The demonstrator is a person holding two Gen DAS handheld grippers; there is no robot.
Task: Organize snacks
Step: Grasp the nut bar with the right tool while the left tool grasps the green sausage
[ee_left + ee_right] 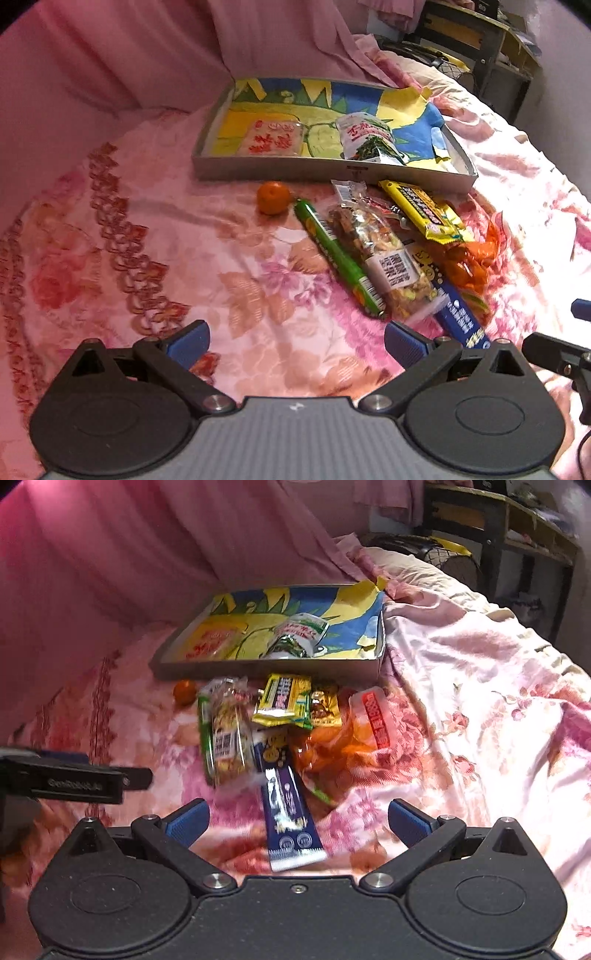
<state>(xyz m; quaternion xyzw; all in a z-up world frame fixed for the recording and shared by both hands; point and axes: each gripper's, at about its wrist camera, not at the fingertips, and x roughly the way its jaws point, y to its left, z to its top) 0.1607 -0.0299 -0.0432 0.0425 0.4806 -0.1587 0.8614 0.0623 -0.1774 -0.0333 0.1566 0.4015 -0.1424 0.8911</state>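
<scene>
Both claws hang released with nothing between their blue pads: the left gripper above bare floral bedsheet, the right gripper over a blue snack bar. Beyond lie a green tube, a clear nut-mix bag with an unreadable barcode label, a yellow packet and a mandarin. Farther off, a shallow box holds two packets with blurred red characters. Pink curtain behind.

The left claw is sitting at the bottom of its frame, blue fingers spread wide, gripping nothing. The right claw is likewise gaping at lower centre; motion blur suggests it may be moving.
</scene>
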